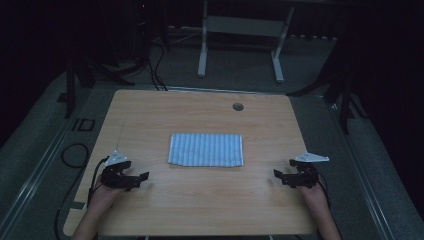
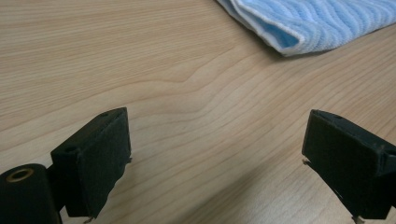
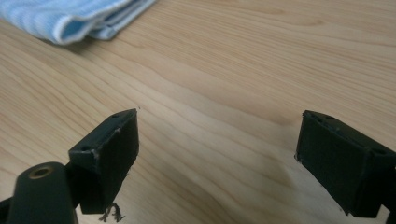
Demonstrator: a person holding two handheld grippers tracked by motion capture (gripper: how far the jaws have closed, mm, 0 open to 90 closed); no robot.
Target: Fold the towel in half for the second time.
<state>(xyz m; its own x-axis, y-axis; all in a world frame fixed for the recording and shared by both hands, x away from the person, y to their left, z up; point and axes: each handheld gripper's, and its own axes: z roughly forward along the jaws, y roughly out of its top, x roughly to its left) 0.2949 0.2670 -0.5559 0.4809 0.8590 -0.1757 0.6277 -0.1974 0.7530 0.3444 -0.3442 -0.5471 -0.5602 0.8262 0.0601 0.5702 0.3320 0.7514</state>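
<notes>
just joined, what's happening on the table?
Nothing is held. A person holds the left tool and right tool low at the near corners of the table, both open and empty. A folded blue striped cloth lies flat between them, untouched.

Towel (image 2: 322, 21) cropped at frame top

On the floor (image 1: 40, 150) left of the bench (image 1: 200, 200), a dark marking (image 1: 83, 124) looks like "ID". Nothing else is readable.
</notes>
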